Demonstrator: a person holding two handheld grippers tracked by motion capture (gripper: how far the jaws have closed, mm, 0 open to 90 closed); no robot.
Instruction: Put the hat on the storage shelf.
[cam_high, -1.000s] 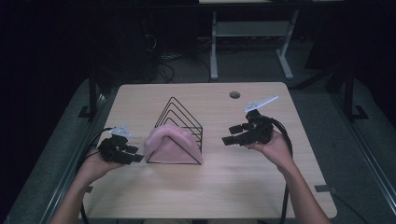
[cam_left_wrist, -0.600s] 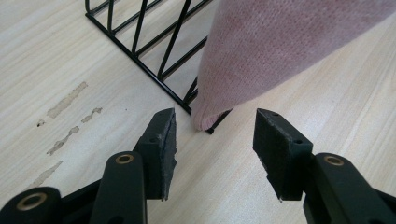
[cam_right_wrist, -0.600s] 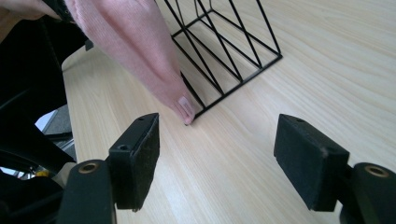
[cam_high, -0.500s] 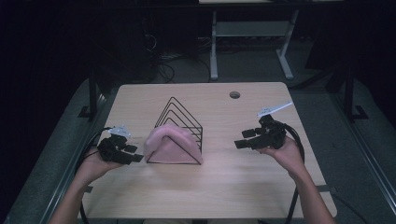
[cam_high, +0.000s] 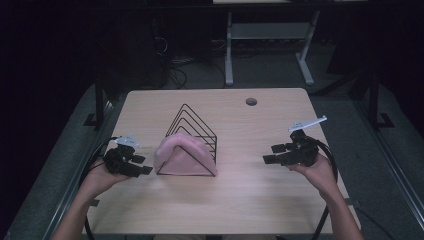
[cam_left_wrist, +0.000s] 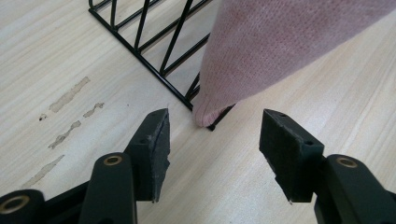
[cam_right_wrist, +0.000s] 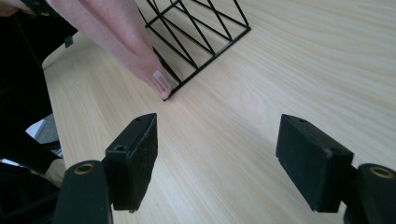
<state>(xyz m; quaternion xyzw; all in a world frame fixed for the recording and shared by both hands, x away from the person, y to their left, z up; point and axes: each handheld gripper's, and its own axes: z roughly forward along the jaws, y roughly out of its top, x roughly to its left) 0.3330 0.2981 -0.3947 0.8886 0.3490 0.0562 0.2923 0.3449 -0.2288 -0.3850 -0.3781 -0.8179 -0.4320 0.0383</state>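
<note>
left tongs: my left gripper (cam_high: 141, 165) sits low at the table's left side, jaws spread and just been opening wider, nothing pinched; pads (cam_left_wrist: 156, 149) bare, wood between them.
right tongs: my right gripper (cam_high: 272, 154) on the right half, jaws spread wide, just been opening a little more, nothing between them, pointing toward the rack.
cloth: pink cloth (cam_high: 182, 156) draped over the front end of the wire rack (cam_high: 196, 125), mid table, left of centre. Its lower corner (cam_left_wrist: 205, 114) hangs to the tabletop just ahead of my left jaws, near but not touching.
rack: black wire, triangle frames in a row, base on the wood, back frames uncovered.
room left: narrow strip of bare wood between left gripper and cloth; table edge close behind my left hand (cam_high: 102, 175).
room right: wide bare wood between rack and right gripper, more toward the front edge.
table: light wood table (cam_high: 240, 200), round cable hole (cam_high: 251, 101) near the far edge, well apart from everything.
marks: pale scuffs (cam_left_wrist: 70, 95) on the wood left of the rack in the left gripper view.
hidden: front frames of the rack under the cloth; cloth top cut off in both gripper views.
hard to tell: small label (cam_right_wrist: 160, 79) on the cloth's corner, print unreadable; floor around the table dark.
</note>
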